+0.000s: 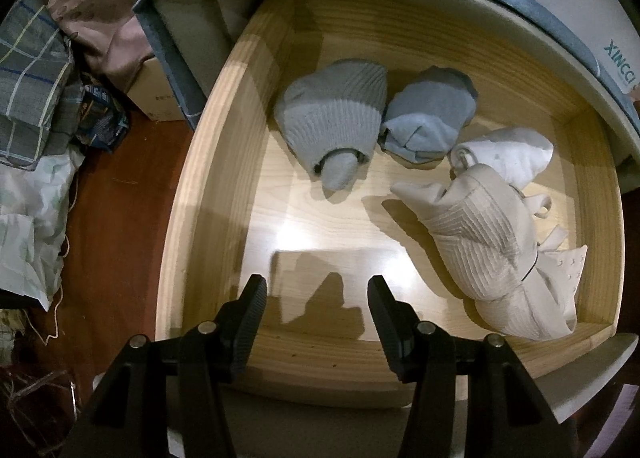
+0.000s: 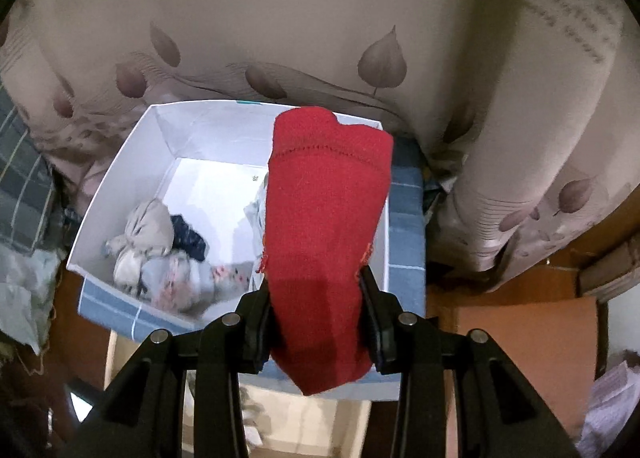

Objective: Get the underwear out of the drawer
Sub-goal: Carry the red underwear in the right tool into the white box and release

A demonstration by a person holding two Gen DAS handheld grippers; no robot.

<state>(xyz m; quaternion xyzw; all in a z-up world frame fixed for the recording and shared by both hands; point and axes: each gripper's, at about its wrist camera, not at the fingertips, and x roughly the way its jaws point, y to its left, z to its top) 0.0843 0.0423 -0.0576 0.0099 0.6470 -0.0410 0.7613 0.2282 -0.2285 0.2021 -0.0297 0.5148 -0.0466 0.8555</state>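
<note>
In the left wrist view an open wooden drawer point(image 1: 200, 193) lies below me. It holds a grey rolled garment point(image 1: 332, 117), a blue-grey one point(image 1: 428, 117), a white one point(image 1: 508, 149) and a cream ribbed one point(image 1: 488, 250). My left gripper point(image 1: 318, 290) hangs open over the bare drawer floor, holding nothing. In the right wrist view my right gripper point(image 2: 316, 286) is shut on a rolled red underwear point(image 2: 328, 213), which sticks out ahead of the fingers, raised above a white box point(image 2: 120, 185).
The white box has a blue patterned outside and holds several folded garments point(image 2: 160, 254). A beige leaf-print curtain point(image 2: 320, 17) hangs behind it. Beside the drawer lie piled cloths point(image 1: 36, 97) and a cardboard box point(image 1: 156, 85) on the red-brown floor point(image 1: 116, 217).
</note>
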